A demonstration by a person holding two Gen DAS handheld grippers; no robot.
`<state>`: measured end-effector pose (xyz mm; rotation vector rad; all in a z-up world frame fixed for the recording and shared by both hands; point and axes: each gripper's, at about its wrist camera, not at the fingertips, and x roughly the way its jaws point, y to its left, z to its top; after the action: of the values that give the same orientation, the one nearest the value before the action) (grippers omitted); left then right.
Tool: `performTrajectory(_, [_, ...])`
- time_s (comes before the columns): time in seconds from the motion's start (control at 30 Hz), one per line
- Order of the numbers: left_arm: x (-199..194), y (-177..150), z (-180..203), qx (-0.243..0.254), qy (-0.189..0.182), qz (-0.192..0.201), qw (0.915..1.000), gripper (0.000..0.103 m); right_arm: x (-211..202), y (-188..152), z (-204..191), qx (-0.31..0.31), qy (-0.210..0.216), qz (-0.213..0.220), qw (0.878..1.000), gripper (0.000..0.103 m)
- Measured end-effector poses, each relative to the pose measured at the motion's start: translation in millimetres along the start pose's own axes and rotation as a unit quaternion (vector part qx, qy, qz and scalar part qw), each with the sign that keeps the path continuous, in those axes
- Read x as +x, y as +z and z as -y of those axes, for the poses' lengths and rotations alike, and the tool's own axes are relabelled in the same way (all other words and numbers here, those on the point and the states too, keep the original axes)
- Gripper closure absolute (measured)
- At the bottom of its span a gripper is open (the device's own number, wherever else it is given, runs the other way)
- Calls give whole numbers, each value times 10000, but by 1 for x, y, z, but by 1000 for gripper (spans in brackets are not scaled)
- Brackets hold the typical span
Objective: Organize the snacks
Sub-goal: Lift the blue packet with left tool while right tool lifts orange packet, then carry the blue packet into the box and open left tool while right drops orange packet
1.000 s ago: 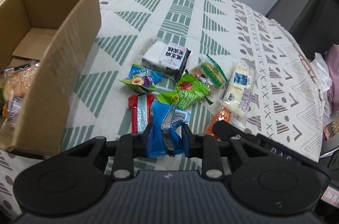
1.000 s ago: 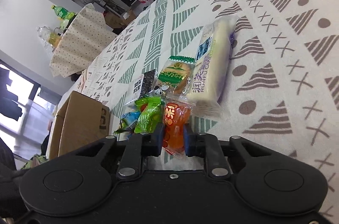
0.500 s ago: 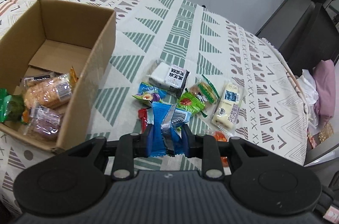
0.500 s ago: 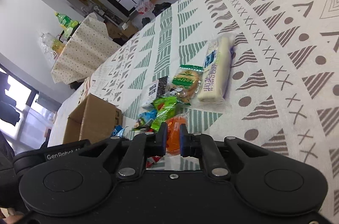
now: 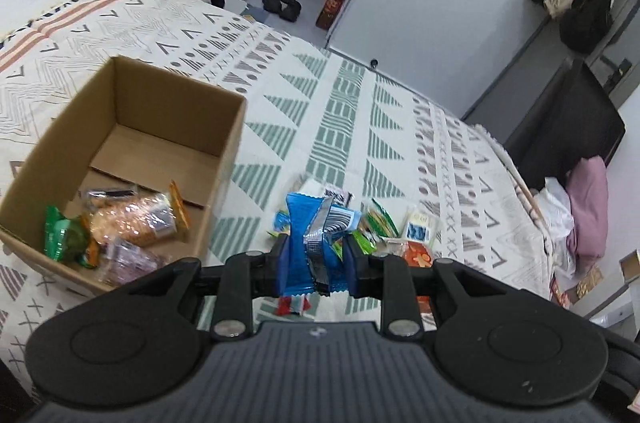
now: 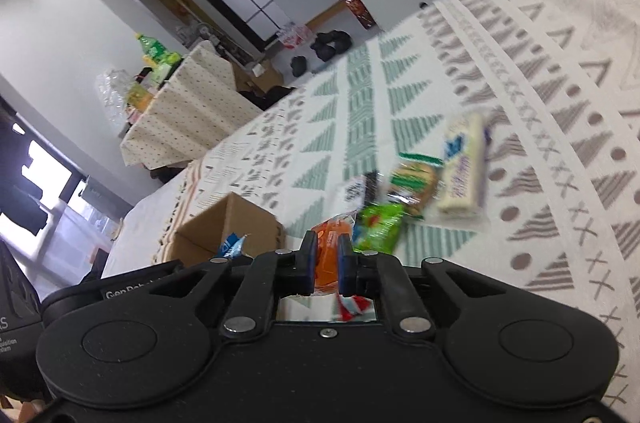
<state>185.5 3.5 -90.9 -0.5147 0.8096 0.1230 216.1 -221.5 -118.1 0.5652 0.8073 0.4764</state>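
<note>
Gripping a blue snack packet (image 5: 316,243), the left gripper (image 5: 315,255) hovers right of the cardboard box (image 5: 176,127); the right gripper (image 6: 325,263) pinches an orange packet (image 6: 332,243) beside that box.

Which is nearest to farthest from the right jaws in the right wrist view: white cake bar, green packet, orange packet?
1. orange packet, between the jaws.
2. green packet, just beyond, to the right.
3. white cake bar, farthest, up and right.

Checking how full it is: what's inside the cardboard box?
The cardboard box holds a green packet, an orange-brown snack bag, a purplish packet and a dark one behind. Its near wall hides the nearest floor.
</note>
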Motion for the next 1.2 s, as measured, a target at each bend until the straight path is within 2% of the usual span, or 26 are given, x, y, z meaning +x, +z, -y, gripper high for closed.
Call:
performTrajectory(0.4, [-14,32,-49,-592,15,213,9980,77,13,1,-59,-337,180,57,9993,94])
performTrajectory(0.8, [-23,51,-101,-1178,389,393,9915,77,43,-9,-103,-490,397,-131,9979,94])
performTrajectory(1.0, [-16,54,-121,-1490,626,294,9864,76,60,-17,-120,-557,495,-305,9968,94])
performTrajectory(1.13, [-12,55,-128,-1605,802,252,9835,65,66,-23,-129,-727,713,-463,9937,91])
performTrajectory(1.17, [-11,55,-130,-1647,826,233,9826,57,66,-25,-132,-780,648,-471,9937,89])
performTrajectory(1.2, [-10,55,-131,-1675,865,219,9818,50,66,-25,-133,-813,593,-468,9938,80])
